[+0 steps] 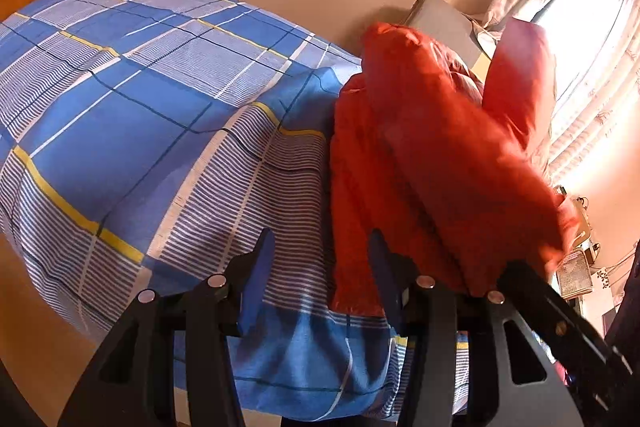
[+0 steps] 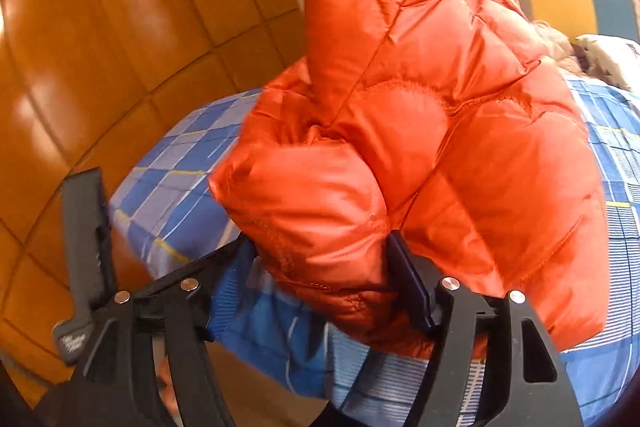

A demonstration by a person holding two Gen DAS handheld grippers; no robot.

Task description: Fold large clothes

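An orange puffer jacket [image 1: 432,147] lies bunched at the right side of a bed covered in a blue checked sheet [image 1: 140,107]. My left gripper [image 1: 320,267] is open, its fingers apart over the sheet, and the jacket's edge touches the right finger [image 1: 384,267]. In the right wrist view the jacket [image 2: 420,115] fills the middle, lifted and folded over. My right gripper [image 2: 324,263] has a thick quilted fold of the jacket between its fingers. The left gripper's body [image 2: 86,255] shows at the left edge there.
Orange-brown floor tiles [image 2: 100,39] lie beside the bed. A grey cushion [image 1: 444,23] leans on the beige wall behind the jacket. Curtains and a bright window [image 1: 580,27] are at the right. Small clutter [image 1: 576,267] stands on a stand below.
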